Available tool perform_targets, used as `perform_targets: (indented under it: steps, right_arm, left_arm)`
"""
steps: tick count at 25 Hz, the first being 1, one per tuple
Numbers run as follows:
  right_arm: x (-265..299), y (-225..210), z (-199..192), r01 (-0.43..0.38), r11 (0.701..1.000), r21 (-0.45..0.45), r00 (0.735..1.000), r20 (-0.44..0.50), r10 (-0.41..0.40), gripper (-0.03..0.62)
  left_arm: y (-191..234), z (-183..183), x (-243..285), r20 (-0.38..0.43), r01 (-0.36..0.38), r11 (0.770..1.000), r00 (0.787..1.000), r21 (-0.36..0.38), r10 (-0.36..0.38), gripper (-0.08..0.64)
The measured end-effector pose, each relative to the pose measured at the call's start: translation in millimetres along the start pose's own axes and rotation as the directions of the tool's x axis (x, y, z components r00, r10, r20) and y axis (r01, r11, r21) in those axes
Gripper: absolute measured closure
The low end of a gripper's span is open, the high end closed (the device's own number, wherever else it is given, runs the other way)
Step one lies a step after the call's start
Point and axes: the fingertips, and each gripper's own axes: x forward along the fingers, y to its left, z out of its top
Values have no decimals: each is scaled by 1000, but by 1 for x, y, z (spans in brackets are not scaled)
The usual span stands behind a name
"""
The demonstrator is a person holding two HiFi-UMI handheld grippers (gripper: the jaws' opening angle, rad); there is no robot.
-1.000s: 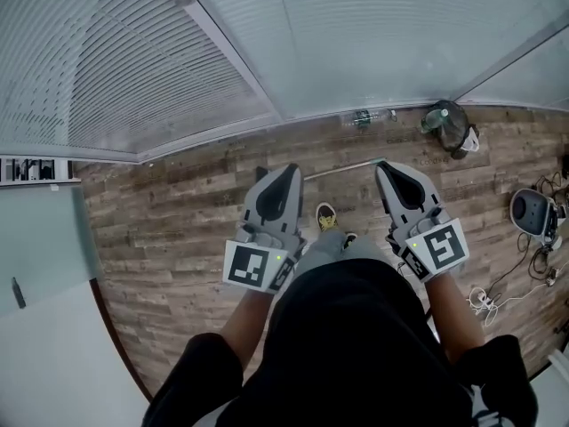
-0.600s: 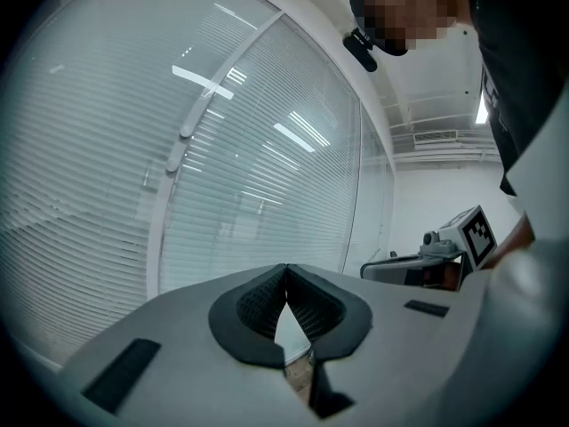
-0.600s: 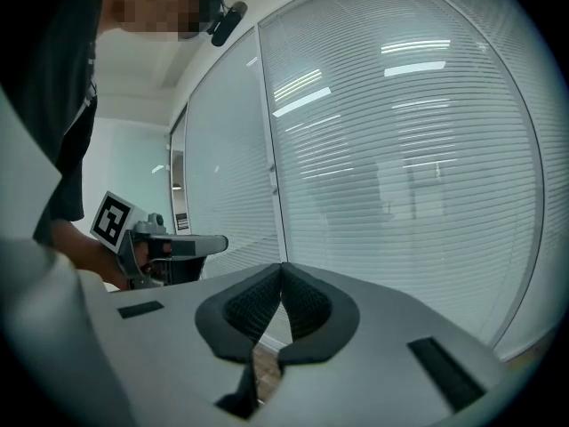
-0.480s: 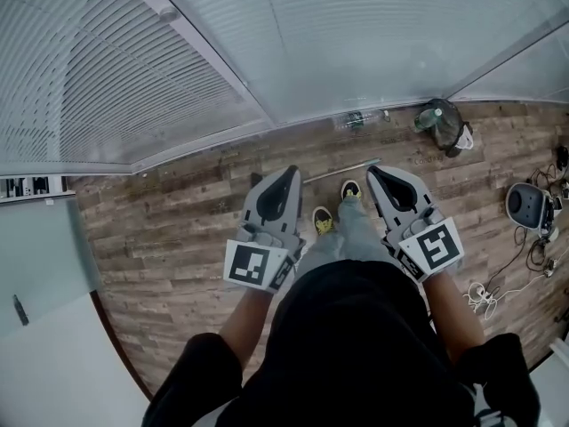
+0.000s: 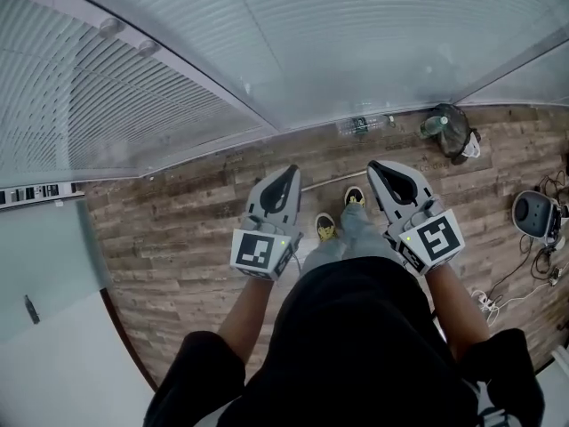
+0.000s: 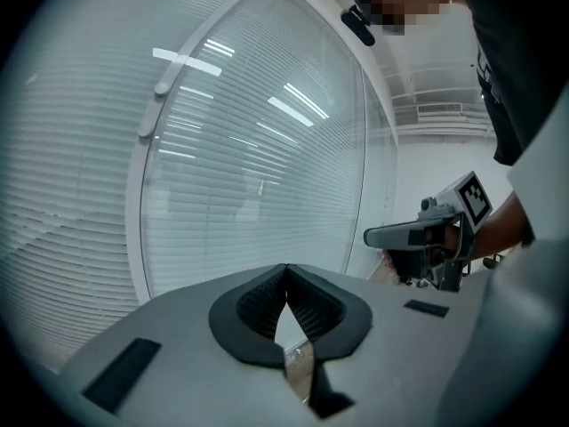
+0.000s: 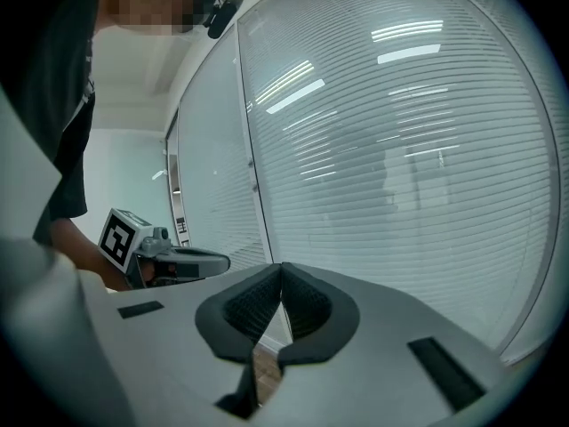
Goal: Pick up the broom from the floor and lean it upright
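Left gripper, grey shell with black ridged pads: jaws pressed together, nothing between them. Right gripper, same build: jaws likewise together and bare. Each gripper view catches the other gripper off to the side, with the square-marker cube on its back. Both point toward the glass wall with white slatted blinds.

From the head view we see both grippers held out in front of the body, side by side and apart, above grey trouser legs and a pair of yellow-and-black shoes.

The broom lies flat on the brown wood-plank floor. We see only a thin pale rod running crosswise just ahead of the feet, in the gap between the two gripper tips as the picture shows them. We take that rod for the handle, and we cannot make out the brush end. Neither gripper touches it.

Further out, a clear plastic bottle lies at the foot of the glass wall. A dark bag sits toward the right corner. A round grey device and loose white cables are at the right edge.
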Motion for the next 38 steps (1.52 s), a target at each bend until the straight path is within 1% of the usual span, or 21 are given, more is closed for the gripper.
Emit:
perform_targets:
  steps: [4, 8, 10, 12, 16, 18, 20, 24, 27, 29, 31, 34, 36, 38]
  right_arm:
    - [15, -42, -5, 2, 999, 53, 1000, -15, -2, 574]
    - [31, -88, -33, -15, 995, 94, 998, -53, 20, 574]
    - [43, -107, -56, -15, 994, 106, 995, -92, 25, 574]
    - [55, -122, -84, -13, 993, 114, 990, -139, 29, 574]
    - [77, -142, -148, -1, 993, 117, 971, -237, 29, 574]
    - [89, -149, -186, 11, 993, 120, 958, -284, 24, 574]
    - [102, -156, -223, 28, 990, 136, 946, -324, 18, 574]
    - [118, -166, -296, 65, 981, 180, 924, -381, 9, 574]
    - [125, -168, -349, 89, 976, 201, 905, -426, 5, 574]
    - [130, -167, -382, 100, 972, 212, 890, -456, 8, 574]
    - [136, -167, -411, 104, 974, 202, 877, -481, 6, 574]
    - [147, -166, -449, 111, 977, 184, 866, -500, -4, 574]
    - [155, -169, -475, 127, 972, 199, 860, -509, -8, 572]
    - [160, -170, -502, 148, 967, 206, 850, -527, -17, 572]
  left_arm:
    - [12, -23, 39, -98, -23, 999, 995, 41, 26, 537]
    - [16, -45, 81, -185, -33, 997, 982, 72, 45, 537]
    - [17, -66, 100, -233, -22, 995, 971, 98, 44, 537]
    - [17, -93, 117, -286, -3, 995, 958, 104, 33, 537]
    - [16, -158, 145, -353, 23, 998, 936, 60, 0, 537]
    - [18, -199, 160, -389, 36, 999, 921, 38, -19, 537]
    - [20, -242, 176, -424, 53, 998, 905, 31, -34, 537]
    - [25, -325, 193, -495, 90, 996, 866, 22, -68, 537]
    - [28, -378, 192, -557, 126, 992, 826, 31, -88, 537]
    - [33, -408, 190, -589, 148, 988, 803, 41, -95, 537]
    - [39, -435, 188, -611, 164, 986, 785, 42, -105, 536]
    - [48, -478, 185, -648, 198, 979, 753, 57, -115, 536]
    - [57, -503, 189, -663, 198, 978, 741, 65, -106, 535]
    - [64, -529, 191, -670, 176, 983, 737, 58, -92, 535]
